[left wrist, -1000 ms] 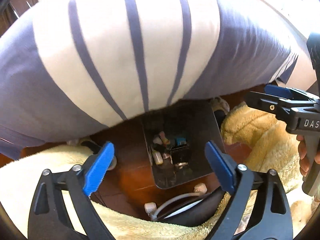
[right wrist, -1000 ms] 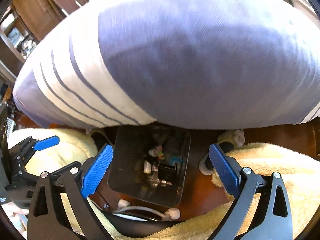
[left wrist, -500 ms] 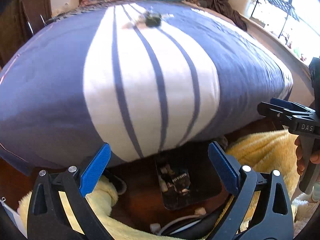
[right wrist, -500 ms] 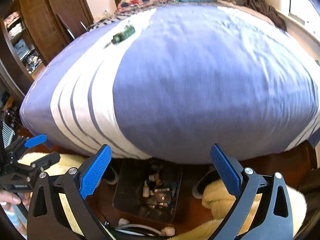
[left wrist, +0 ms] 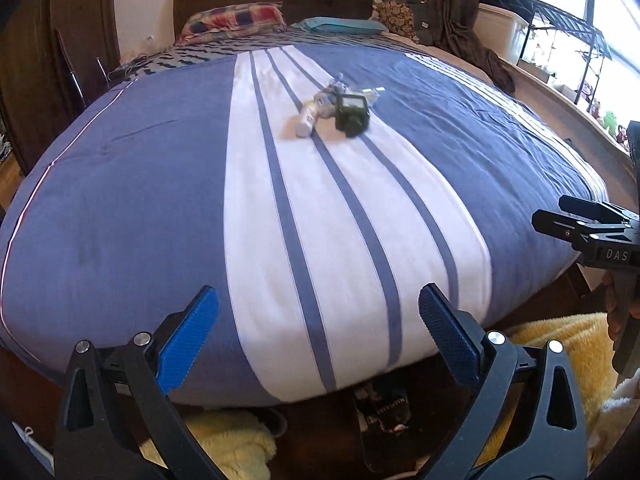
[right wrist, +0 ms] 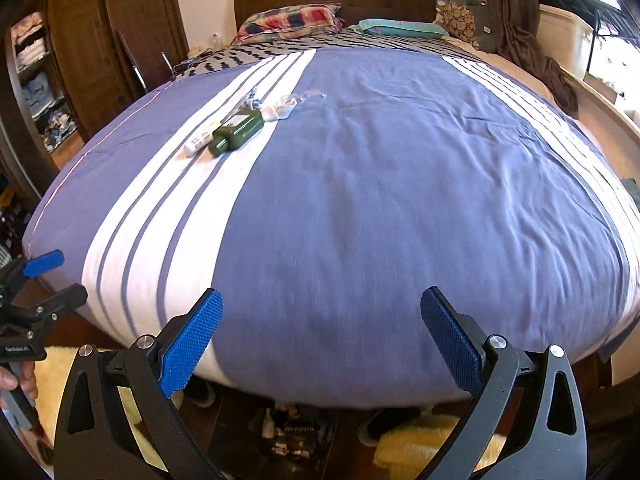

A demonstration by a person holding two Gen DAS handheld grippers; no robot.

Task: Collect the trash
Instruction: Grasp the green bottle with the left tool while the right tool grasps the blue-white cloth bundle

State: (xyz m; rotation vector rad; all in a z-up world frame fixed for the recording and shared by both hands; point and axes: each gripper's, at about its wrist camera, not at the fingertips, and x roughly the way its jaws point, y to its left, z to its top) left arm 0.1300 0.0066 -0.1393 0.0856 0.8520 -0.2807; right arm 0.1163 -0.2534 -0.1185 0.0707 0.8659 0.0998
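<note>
A small pile of trash lies on the white stripes in the middle of the bed: a dark green bottle (left wrist: 351, 115) (right wrist: 237, 133), a white tube (left wrist: 307, 119) (right wrist: 199, 142), and clear crinkled wrappers (left wrist: 335, 87) (right wrist: 294, 99). My left gripper (left wrist: 318, 340) is open and empty at the foot of the bed, far from the pile. My right gripper (right wrist: 320, 338) is open and empty, to the right of the left one. A black bin (right wrist: 276, 440) (left wrist: 384, 416) with several pieces of trash stands on the floor below both grippers, partly hidden by the bed's edge.
The blue and white striped duvet (right wrist: 380, 200) covers the bed. Pillows (right wrist: 292, 18) lie by the dark headboard. Yellow fluffy rugs (left wrist: 560, 344) (right wrist: 432, 444) lie on the wooden floor by the bin. A wardrobe (right wrist: 80, 48) stands at left, a window ledge (left wrist: 560, 80) at right.
Both grippers have tilted up from looking down at the bin to looking across the bed. The trash pile on the bed has come into view. Both stay open.
</note>
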